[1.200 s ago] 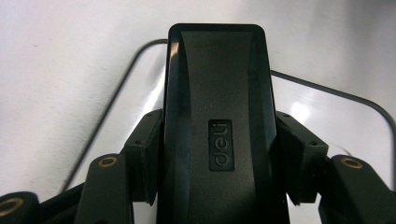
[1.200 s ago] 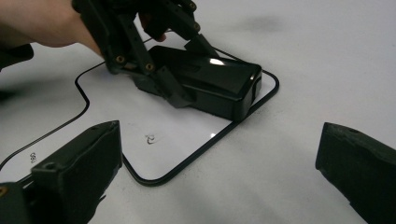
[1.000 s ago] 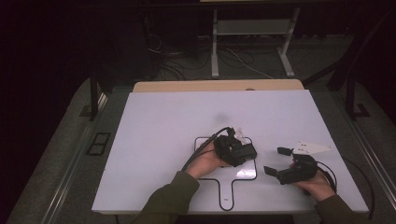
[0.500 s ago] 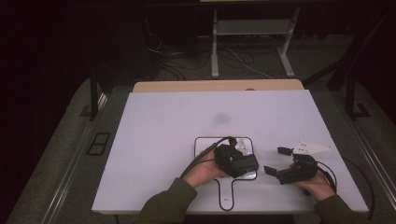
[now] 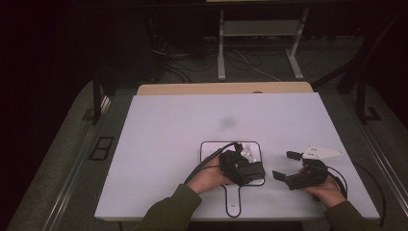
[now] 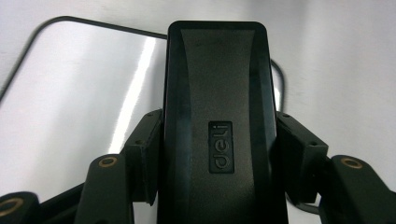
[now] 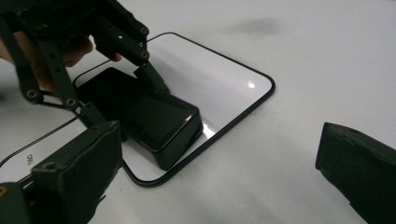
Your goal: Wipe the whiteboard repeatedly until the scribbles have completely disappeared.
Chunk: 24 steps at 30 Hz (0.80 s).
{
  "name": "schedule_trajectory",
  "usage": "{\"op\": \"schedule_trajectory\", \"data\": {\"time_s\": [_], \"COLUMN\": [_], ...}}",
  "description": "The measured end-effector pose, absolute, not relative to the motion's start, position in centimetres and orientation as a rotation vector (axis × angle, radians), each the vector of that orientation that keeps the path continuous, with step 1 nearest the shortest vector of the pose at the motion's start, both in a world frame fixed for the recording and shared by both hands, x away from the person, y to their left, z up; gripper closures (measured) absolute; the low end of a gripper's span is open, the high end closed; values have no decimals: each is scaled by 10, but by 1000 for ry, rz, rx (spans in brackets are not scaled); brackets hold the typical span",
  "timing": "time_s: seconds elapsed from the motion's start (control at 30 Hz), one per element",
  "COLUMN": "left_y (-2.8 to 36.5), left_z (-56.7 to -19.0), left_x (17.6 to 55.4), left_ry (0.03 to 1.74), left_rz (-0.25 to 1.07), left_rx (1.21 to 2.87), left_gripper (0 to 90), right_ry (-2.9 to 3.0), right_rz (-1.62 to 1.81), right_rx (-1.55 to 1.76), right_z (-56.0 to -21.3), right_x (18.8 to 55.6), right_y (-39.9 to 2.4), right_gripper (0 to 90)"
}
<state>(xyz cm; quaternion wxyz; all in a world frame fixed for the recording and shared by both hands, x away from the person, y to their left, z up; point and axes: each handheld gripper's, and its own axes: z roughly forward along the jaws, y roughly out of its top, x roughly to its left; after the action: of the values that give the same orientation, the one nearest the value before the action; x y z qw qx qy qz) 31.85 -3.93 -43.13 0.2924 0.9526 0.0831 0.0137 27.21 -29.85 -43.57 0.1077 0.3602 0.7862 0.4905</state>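
Observation:
A black slab-shaped device (image 6: 217, 116) with a "deli" mark lies lengthwise between the jaws of my left gripper (image 6: 217, 154), whose pads (image 6: 147, 154) press on its two long sides. In the high view the left gripper (image 5: 250, 171) holds the device (image 5: 254, 173) over the near right part of a white paddle-shaped board (image 5: 211, 149) with a black rim. From the right gripper view the device (image 7: 149, 114) appears to rest on the board (image 7: 224, 88). My right gripper (image 5: 287, 166) stands to the right of the board, open, nothing between its jaws (image 7: 219, 186).
The white tabletop (image 5: 192, 125) stretches wide to the left and the back. The board's handle (image 5: 233, 197) points at the near edge. A black cable (image 5: 204, 163) trails from the left gripper across the board. A metal stand (image 5: 221, 43) rises beyond the table.
My left gripper has shifted a little toward the near edge with the black device still in its jaws. The right gripper has kept its place.

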Motion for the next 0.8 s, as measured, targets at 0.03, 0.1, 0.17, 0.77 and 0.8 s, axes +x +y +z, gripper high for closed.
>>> {"op": "schedule_trajectory", "data": {"time_s": [0.03,0.1,0.17,0.77,0.8], "left_y": [-39,-36,-34,-43,-45], "left_z": [-432,-431,-431,-433,-433], "left_x": [319,325,329,331,330], "left_ry": [241,271,295,283,280], "left_rz": [40,75,89,-13,-9], "left_rx": [2532,2540,2540,2475,2476], "left_gripper": [397,398,398,396,395], "right_ry": [2313,2310,2310,2308,2309], "right_rz": [1444,1443,1443,1443,1442], "right_rx": [1060,1055,1053,1055,1054], "right_z": [-436,-435,-435,-435,-435], "right_x": [272,272,272,272,272], "right_y": [-299,-299,-299,-299,-299], "right_gripper": [0,0,0,0,0]}}
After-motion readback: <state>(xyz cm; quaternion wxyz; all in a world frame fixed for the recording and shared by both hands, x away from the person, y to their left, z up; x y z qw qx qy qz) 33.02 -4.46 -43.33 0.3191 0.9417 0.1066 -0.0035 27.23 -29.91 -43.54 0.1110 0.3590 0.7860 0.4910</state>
